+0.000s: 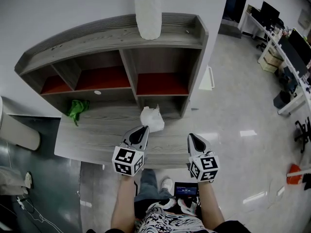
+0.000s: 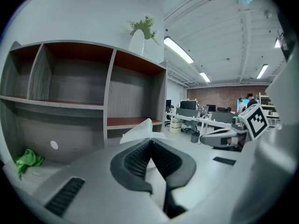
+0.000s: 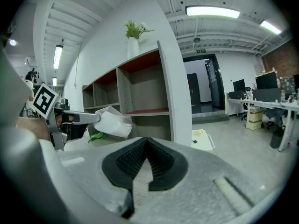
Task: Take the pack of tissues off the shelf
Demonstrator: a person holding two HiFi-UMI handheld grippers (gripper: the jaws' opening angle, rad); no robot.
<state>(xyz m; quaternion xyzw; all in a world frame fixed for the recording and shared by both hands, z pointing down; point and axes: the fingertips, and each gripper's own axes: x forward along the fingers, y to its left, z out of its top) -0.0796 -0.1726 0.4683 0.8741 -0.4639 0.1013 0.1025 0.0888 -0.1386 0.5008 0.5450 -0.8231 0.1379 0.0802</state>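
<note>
Currently left grey gripper (image 1: 144, 129) reaches forward, jaws clamped on white crinkled plastic tissue pack (image 1: 153, 118) over grey wooden desk (image 1: 87, 135); right gripper (image 1: 191, 136) alongside, parallel, jaws together, empty.

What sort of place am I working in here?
Probably an open-plan office: rows of desks with monitors, ceiling strip lights, and a wooden shelf against a white wall.

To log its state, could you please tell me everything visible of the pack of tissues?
The pack of tissues is a small white packet in soft, crinkled wrap. The left gripper pinches one edge between shut fingers, so it sticks out beyond their tips. It hangs before the lower right compartment of the shelf, seemingly clear of the ledge. Nothing else touches it.
</note>
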